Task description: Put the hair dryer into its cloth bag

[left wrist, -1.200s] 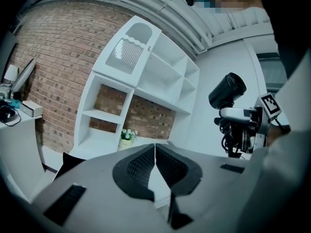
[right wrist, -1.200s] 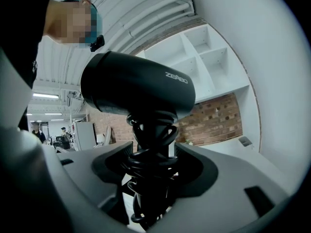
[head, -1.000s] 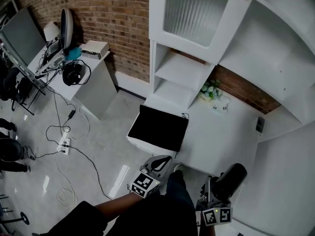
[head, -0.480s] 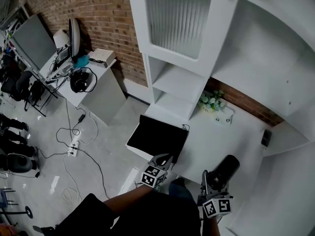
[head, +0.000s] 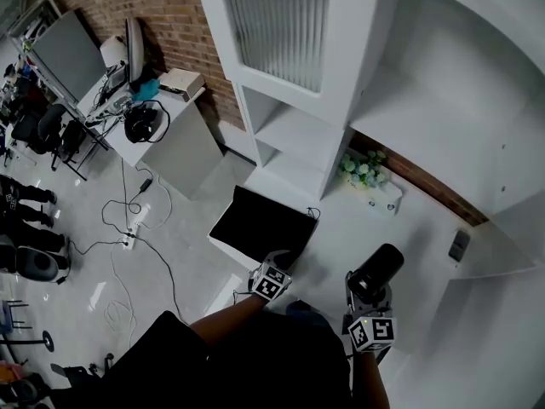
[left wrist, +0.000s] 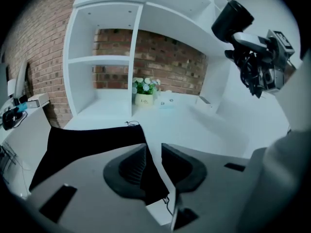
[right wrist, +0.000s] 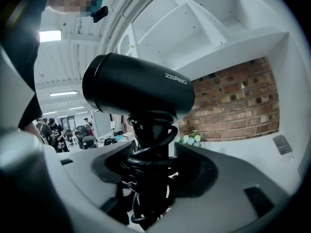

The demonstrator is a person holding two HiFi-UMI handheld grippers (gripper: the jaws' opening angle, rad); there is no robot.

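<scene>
The left hand-held gripper (left wrist: 153, 154) has its jaws a modest way apart — they have just been opening. A corner of the black cloth bag (left wrist: 92, 140) lies between them, against the pad at the picture's left, with white showing between the cloth and the other pad. The right hand-held gripper (right wrist: 153, 154) is clamped wide on the handle of the black hair dryer (right wrist: 138, 91), with the coiled cord (right wrist: 146, 130) caught in the grip too.

The dryer is held upright above the white surface (head: 400, 228), right of the bag and apart from it. The bag lies flat at the surface's front left corner.

Pale lettering on the barrel looks like "ZEABO" — not certain. The flower pot (left wrist: 144, 99) bears a word too small to read.

Only the head view shows the monitor (head: 72, 54), headphones (head: 143, 124) and floor cables (head: 128, 228). Only the right gripper view shows people (right wrist: 51, 130) far behind.
</scene>
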